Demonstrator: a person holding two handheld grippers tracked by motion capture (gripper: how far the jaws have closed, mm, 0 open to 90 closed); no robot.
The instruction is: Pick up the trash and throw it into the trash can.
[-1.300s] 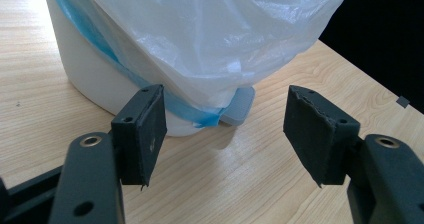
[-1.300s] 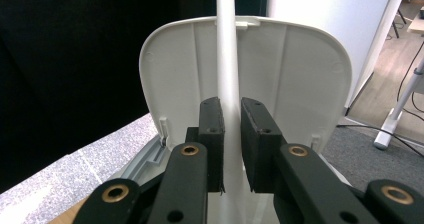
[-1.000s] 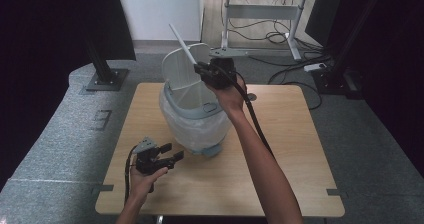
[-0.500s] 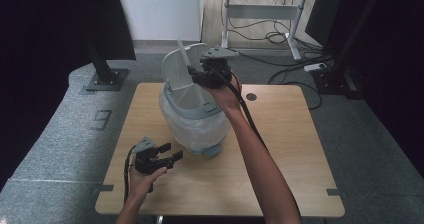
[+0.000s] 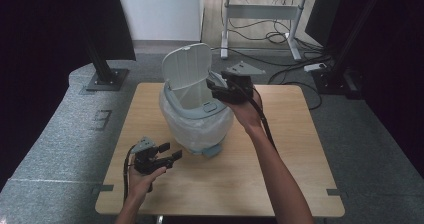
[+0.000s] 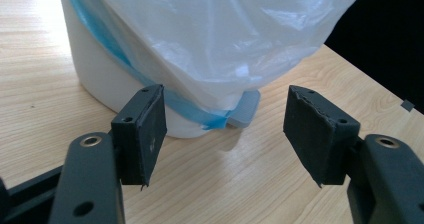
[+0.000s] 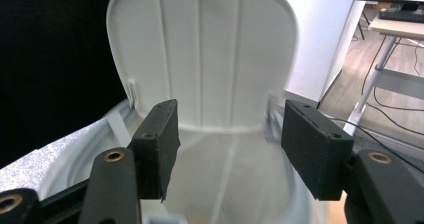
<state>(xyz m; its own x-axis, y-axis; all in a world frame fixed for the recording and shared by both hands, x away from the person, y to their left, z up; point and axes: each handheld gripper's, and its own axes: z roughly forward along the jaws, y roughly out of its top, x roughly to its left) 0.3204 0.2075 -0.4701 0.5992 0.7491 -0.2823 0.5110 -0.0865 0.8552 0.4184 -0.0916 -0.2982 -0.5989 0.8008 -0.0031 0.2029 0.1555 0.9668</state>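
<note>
I see the trash bin [image 5: 196, 115] standing on the table [image 5: 300, 149], its lid [image 5: 187, 71] raised upright at the far rim and its plastic liner [image 6: 225, 39] draped over the sides. My right gripper [image 5: 216, 87] hovers released above the bin's mouth; my left gripper [image 5: 169, 153], also released, rests just beside the bin's base.

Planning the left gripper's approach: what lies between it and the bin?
Only bare wooden table between the left gripper and the bin, seen in the left gripper view.
</note>
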